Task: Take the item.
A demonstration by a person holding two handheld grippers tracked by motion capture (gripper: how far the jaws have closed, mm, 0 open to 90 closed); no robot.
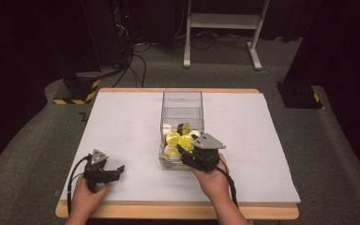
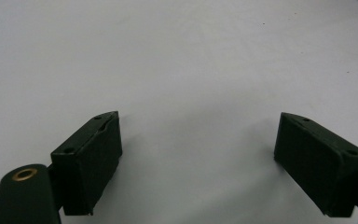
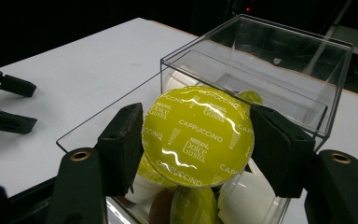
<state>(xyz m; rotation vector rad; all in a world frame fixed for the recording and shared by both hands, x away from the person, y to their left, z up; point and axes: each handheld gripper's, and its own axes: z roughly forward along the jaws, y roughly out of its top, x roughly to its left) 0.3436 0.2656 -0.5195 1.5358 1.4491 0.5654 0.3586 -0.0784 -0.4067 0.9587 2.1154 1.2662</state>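
A clear plastic box stands mid-table with several coffee capsules in its near end. My right gripper is shut on a yellow-green capsule marked Cappuccino, both pads pressing its rim, held just above the box's near end. More capsules lie below it in the box. My left gripper rests low over the bare white table top at the front left, jaws wide open with nothing between them. That gripper's fingers also appear at the left edge of the right gripper view.
The white table top has free room left and right of the box. Beyond the far edge are a black stand with yellow-black tape, cables and a white frame's legs on the carpet.
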